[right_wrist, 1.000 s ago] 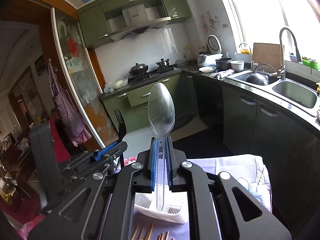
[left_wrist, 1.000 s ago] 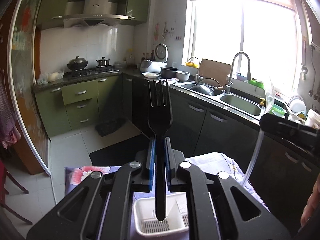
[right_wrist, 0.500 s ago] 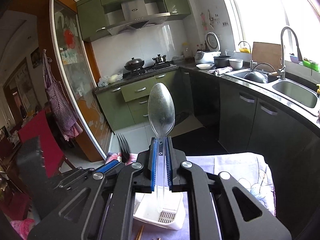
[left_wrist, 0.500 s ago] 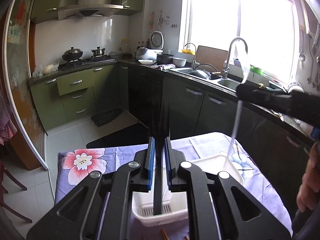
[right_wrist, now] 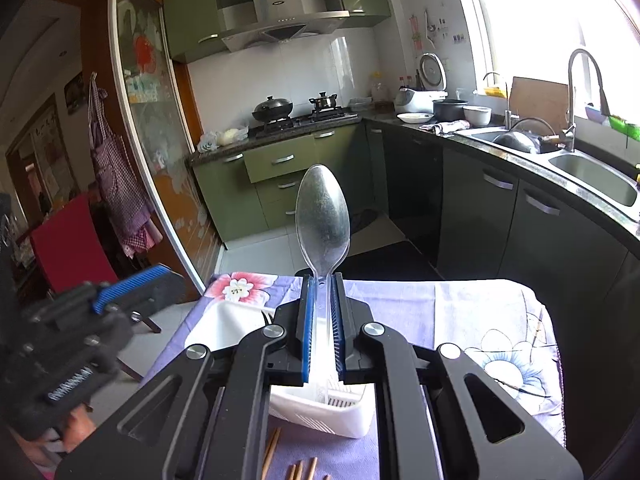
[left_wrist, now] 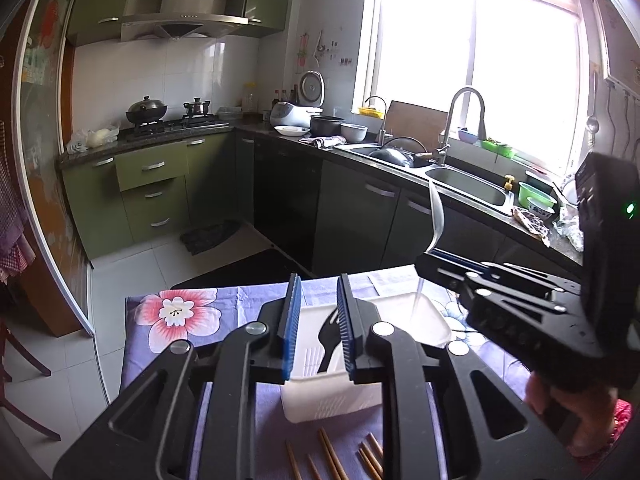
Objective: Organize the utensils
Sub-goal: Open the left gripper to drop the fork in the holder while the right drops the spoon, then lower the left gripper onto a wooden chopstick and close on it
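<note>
In right hand-held gripper (right_wrist: 320, 312), spoon (right_wrist: 322, 224) upright

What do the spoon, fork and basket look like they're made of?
Spoon: clear, glossy plastic, apparently; cabinets show through it. Fork: black, likely plastic, slight sheen. Basket: white, opaque plastic by its look, with moulded slots.
</note>
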The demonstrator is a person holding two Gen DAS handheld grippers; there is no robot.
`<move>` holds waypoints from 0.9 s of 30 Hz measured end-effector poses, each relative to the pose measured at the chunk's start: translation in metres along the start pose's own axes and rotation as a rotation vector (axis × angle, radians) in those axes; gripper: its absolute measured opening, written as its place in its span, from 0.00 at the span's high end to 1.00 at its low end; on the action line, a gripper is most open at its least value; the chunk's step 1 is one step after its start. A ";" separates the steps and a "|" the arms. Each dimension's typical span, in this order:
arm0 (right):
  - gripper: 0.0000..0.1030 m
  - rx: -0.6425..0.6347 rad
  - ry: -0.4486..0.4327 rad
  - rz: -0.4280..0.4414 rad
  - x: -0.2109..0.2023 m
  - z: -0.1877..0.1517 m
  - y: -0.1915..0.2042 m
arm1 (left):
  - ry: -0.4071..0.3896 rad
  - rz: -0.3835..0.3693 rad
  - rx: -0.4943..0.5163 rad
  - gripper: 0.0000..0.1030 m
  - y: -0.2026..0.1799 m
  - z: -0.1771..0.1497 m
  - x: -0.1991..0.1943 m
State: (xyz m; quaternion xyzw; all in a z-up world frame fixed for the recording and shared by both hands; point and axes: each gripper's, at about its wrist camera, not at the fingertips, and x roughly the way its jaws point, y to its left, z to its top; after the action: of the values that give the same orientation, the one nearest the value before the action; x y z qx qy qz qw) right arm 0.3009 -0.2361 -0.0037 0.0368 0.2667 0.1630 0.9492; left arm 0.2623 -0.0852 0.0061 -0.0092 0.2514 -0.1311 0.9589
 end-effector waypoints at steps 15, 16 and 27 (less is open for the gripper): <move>0.81 -0.055 -0.003 -0.020 -0.048 -0.019 0.013 | 0.164 0.043 -0.004 0.76 0.005 -0.038 -0.022; 0.81 -0.057 0.010 -0.027 -0.051 -0.022 0.012 | 0.213 0.053 -0.002 0.76 0.005 -0.046 -0.018; 0.81 -0.035 0.245 -0.071 -0.043 -0.100 -0.024 | 0.571 0.073 -0.056 0.76 0.015 -0.129 0.025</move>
State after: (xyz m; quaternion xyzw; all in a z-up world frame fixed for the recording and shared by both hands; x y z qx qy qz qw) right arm 0.2211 -0.2747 -0.0718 -0.0095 0.3788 0.1373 0.9152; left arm 0.2244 -0.0713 -0.1195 0.0105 0.5148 -0.0869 0.8528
